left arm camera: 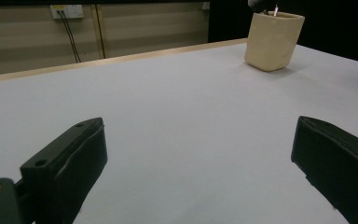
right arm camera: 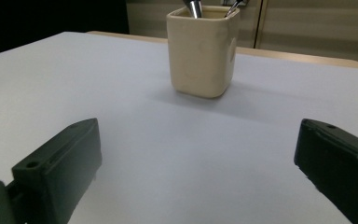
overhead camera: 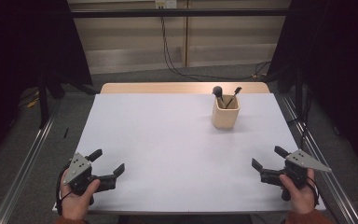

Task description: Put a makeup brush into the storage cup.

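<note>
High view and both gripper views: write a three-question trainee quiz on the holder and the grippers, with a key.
1. True or false: the left gripper grips the cream holder.
2. How many tools stand in the holder?
3. The right gripper is: A shut on a tool, B open above the white table, C inside the holder.

Key:
1. False. It is open near the table's front edge, far from the holder.
2. Two: a round-headed brush and a thin dark tool.
3. B.
</note>
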